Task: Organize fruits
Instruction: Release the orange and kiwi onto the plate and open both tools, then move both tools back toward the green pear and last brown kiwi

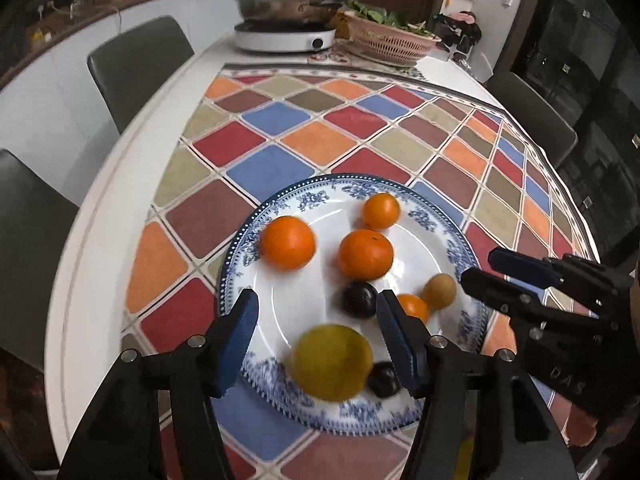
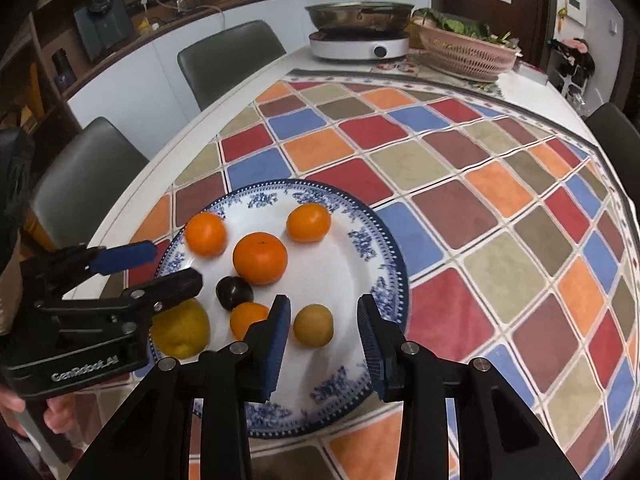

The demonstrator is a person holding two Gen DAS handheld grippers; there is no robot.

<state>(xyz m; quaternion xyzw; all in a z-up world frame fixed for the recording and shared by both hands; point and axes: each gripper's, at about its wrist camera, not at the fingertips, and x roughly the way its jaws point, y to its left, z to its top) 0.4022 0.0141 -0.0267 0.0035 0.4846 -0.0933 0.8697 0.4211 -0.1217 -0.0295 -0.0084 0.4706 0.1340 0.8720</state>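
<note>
A blue-and-white plate (image 1: 440, 240) (image 2: 360, 248) holds the fruit: three larger oranges (image 1: 365, 254) (image 2: 260, 258), a small orange (image 1: 414, 307) (image 2: 246, 318), a yellow lemon (image 1: 331, 362) (image 2: 182, 330), a brown kiwi (image 1: 439, 291) (image 2: 313, 325) and two dark plums (image 1: 359, 299) (image 2: 234, 292). My left gripper (image 1: 316, 316) (image 2: 168, 266) is open and empty above the plate's near-left part, over the lemon. My right gripper (image 2: 324, 320) (image 1: 482, 270) is open and empty, its fingers either side of the kiwi.
The plate sits on a checkered tablecloth (image 2: 460, 184) on a white table. At the far end stand an induction cooker with a steel pan (image 2: 360, 46) and a pink basket of greens (image 2: 468, 54). Grey chairs (image 2: 228, 60) line the left side.
</note>
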